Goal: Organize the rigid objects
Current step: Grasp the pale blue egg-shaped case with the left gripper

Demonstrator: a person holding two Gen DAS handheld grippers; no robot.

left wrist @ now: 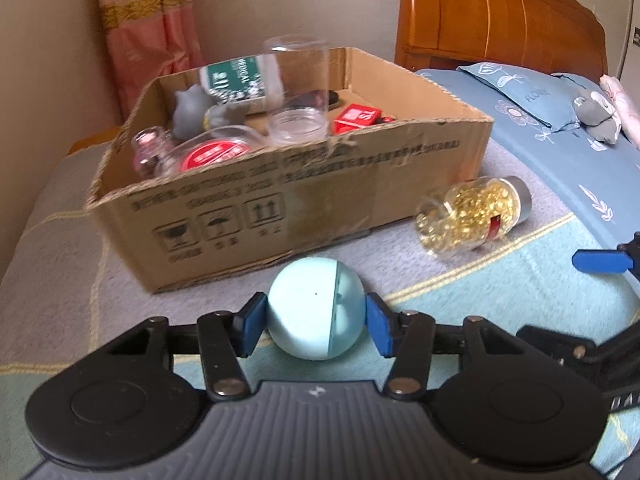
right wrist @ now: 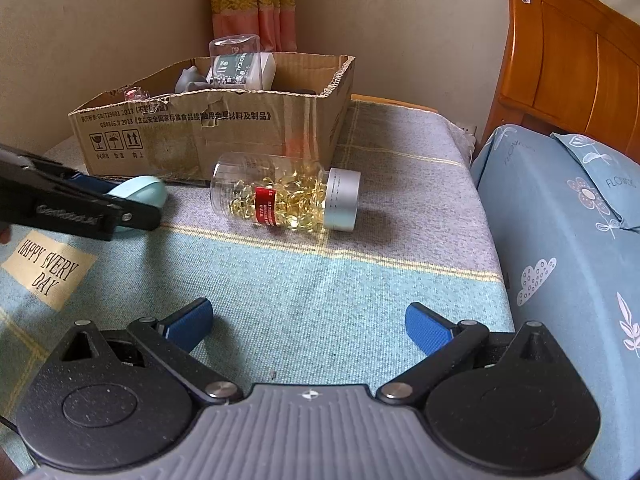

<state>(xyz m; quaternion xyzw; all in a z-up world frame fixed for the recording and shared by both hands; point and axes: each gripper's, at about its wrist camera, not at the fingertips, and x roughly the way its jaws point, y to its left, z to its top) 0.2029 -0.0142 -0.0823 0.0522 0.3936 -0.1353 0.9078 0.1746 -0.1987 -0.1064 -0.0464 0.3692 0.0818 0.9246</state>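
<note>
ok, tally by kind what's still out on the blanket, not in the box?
Ball, pale blue, between the left tongs: 1
Capsule bottle, lying on its side: 1
Total: 2

Both cameras ride on the handheld grippers, looking forward and down along the fingers at the bed. The left one sits low and close, right up on the pale blue ball (left wrist: 316,308), with the cardboard box (left wrist: 320,200) just behind it. The right one hangs further back and off to the side (you can see the left gripper (right wrist: 132,196) poking in at its left edge). Both catch the box, the capsule bottle (right wrist: 286,196), the wooden headboard (right wrist: 576,52) and the curtain (left wrist: 148,32).
</note>
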